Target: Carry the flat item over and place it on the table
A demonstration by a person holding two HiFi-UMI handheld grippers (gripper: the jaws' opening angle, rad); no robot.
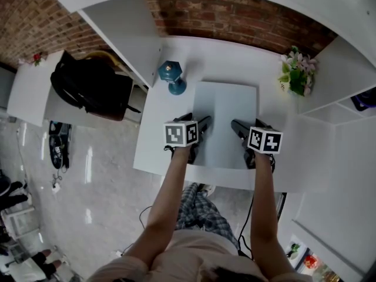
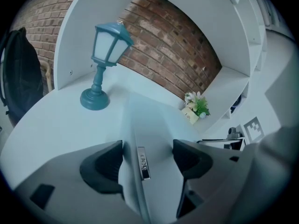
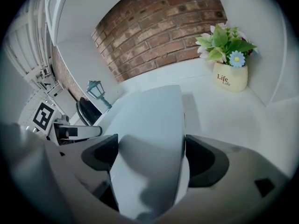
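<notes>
Nearest the person, the left tongs [image 2: 147,158] stand wide apart and straddle the 9 o'clock edge of the flat item [image 1: 226,119]. A small badge [image 2: 143,162] on that edge shows between the jaws, and neither jaw looks pressed against it. The right tongs [image 3: 150,158] are just as wide over the item's 3 o'clock side. Its pale face fills their gap and carries their shadow. By the look of it, neither pair holds anything.

The flat item appears to lie on the white tabletop [image 1: 160,143], with its 6 o'clock edge close to the tabletop's near rim. That is the first likely hazard. If a jaw catches an edge while the tongs draw back toward 6 o'clock, it could drag the item over the rim. If instead a grip is meant, wide jaws closing on a thin edge may slip and skew the item, above all if one side bites before the other.

Farther off, the lamp [image 1: 171,75] stands just beside the item's 11 o'clock corner. A push toward 12 o'clock could knock its base and tip it. The flowers [image 1: 299,72] at 2 o'clock stand well apart and seem safe.
</notes>
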